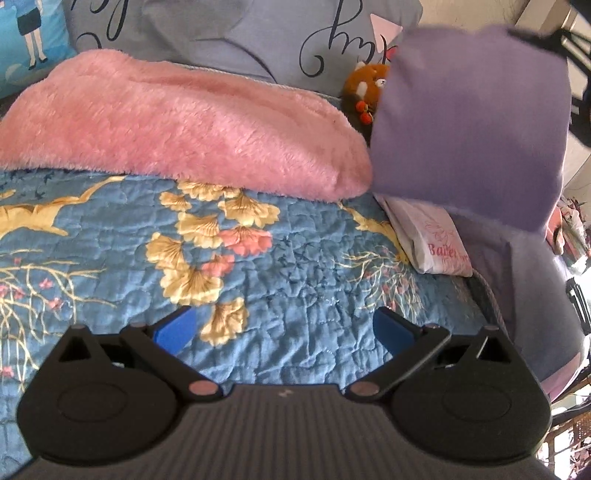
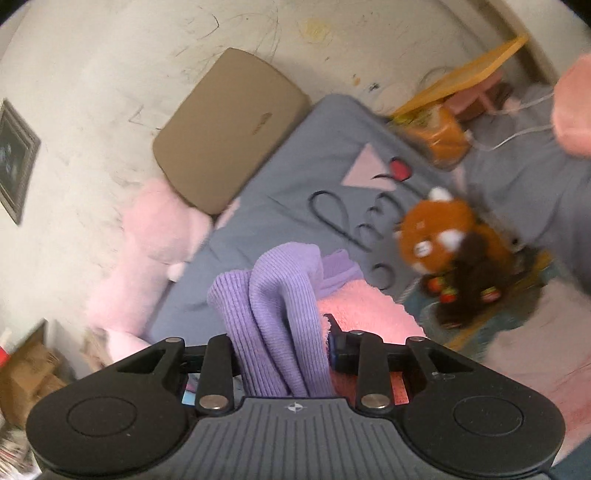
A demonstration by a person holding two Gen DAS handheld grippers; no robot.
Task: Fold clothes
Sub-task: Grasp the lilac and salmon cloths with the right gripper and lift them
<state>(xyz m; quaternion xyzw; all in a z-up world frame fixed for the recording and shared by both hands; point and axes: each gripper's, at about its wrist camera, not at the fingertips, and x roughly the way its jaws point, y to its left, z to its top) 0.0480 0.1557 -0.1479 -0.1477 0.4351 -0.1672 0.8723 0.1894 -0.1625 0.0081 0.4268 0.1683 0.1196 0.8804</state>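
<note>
A purple ribbed garment (image 2: 280, 317) is bunched between the fingers of my right gripper (image 2: 284, 347), which is shut on it and holds it up in the air. The same purple garment (image 1: 469, 125) hangs at the right of the left wrist view, above the bed. My left gripper (image 1: 284, 328) is open and empty, its blue fingertips (image 1: 177, 328) wide apart over the blue floral quilt (image 1: 288, 266).
A fluffy pink blanket (image 1: 177, 125) lies across the back of the bed. Grey pillows (image 1: 229, 33) with script lettering stand behind it. A brown plush toy (image 2: 443, 236) sits by the pillows. A folded white printed item (image 1: 436, 240) lies at the quilt's right edge.
</note>
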